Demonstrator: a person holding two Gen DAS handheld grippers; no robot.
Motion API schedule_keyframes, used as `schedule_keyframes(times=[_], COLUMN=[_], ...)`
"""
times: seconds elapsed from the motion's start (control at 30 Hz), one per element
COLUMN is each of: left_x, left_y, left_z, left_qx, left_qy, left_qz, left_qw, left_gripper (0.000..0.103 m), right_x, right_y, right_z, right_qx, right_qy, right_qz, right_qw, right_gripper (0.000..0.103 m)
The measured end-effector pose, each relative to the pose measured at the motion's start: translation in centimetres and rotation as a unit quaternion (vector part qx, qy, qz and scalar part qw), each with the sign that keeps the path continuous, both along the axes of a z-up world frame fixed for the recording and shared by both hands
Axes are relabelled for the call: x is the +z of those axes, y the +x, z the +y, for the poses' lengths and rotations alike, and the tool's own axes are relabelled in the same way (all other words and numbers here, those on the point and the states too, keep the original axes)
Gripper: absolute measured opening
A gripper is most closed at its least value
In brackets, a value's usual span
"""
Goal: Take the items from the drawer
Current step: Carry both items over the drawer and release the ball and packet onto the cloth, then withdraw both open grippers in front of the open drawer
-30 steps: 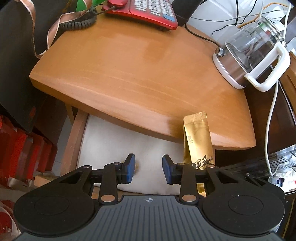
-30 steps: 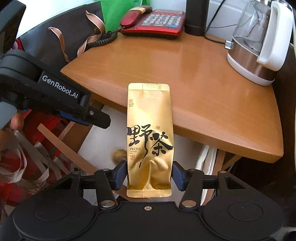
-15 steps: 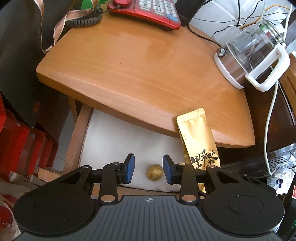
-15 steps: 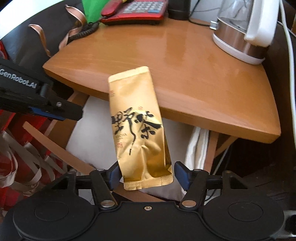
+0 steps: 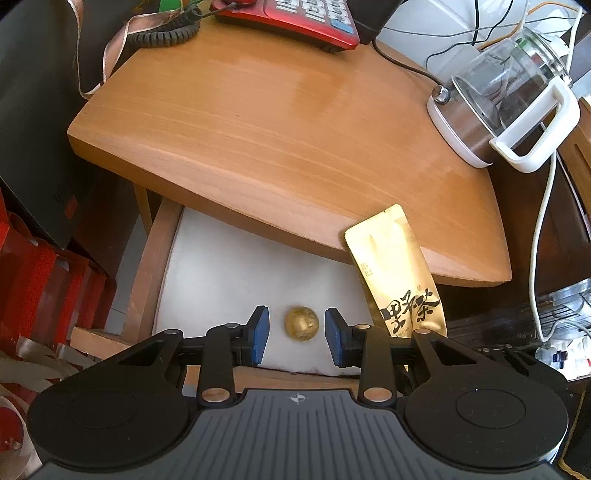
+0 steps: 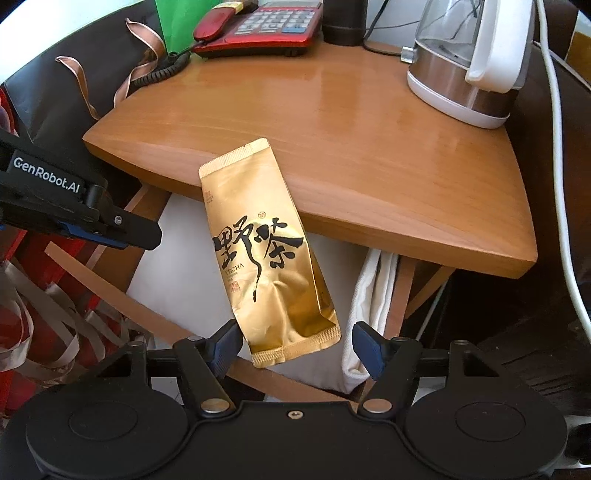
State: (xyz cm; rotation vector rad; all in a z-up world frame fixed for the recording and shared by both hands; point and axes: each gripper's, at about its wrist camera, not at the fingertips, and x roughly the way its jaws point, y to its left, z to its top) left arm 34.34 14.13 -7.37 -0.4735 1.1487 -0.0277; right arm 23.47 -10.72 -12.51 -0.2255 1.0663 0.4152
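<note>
A gold tea packet point(image 6: 266, 254) with black characters hangs tilted between the fingers of my right gripper point(image 6: 297, 349), above the open drawer. The jaws stand wider than the packet's bottom edge, with a gap at the right finger. The packet also shows in the left wrist view point(image 5: 397, 273). My left gripper point(image 5: 297, 334) is open over the drawer point(image 5: 147, 273), its blue pads either side of a small gold foil ball point(image 5: 301, 324) on the white liner point(image 5: 236, 273). The left gripper also shows in the right wrist view point(image 6: 110, 229).
A wooden table top point(image 5: 280, 129) overhangs the drawer. On it stand a red telephone point(image 5: 295, 14) and a glass kettle with white handle point(image 5: 506, 96). White and black cables point(image 5: 543, 221) run at the right. Red bags and ribbons point(image 5: 44, 280) crowd the left.
The packet has tilted left and the right gripper's jaws have widened around it. My left gripper has pulled back, bringing the gold ball into view between its pads.
</note>
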Motion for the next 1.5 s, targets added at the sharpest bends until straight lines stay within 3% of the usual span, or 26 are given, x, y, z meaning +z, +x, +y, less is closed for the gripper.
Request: schedule_keyframes(times=[0.3,0.83,1.5], left_x=[0.0,-1.3,-4.3], left_y=[-0.9,-0.5,1.9], left_z=[0.4,-0.4,-2.1], left_qx=[0.000,-0.006,-0.051], left_qy=[0.010,0.021,0.075], left_qz=[0.004,0.026,0.078], left_qw=[0.9999,0.9994,0.9928], left_gripper=[0.034,0.034,0.034], right_x=[-0.2,-0.2,-4.0], right_y=[0.2,-0.8,3.1], right_z=[-0.4,-1.0,-0.3], right_qx=[-0.028,-0.052,-0.145], right_qy=[-0.013,0.014,0.044], right_qz=[-0.006,0.009,0.124], right_qw=[1.000,0.999,0.981], right_gripper=[0.064,0.064,0.065])
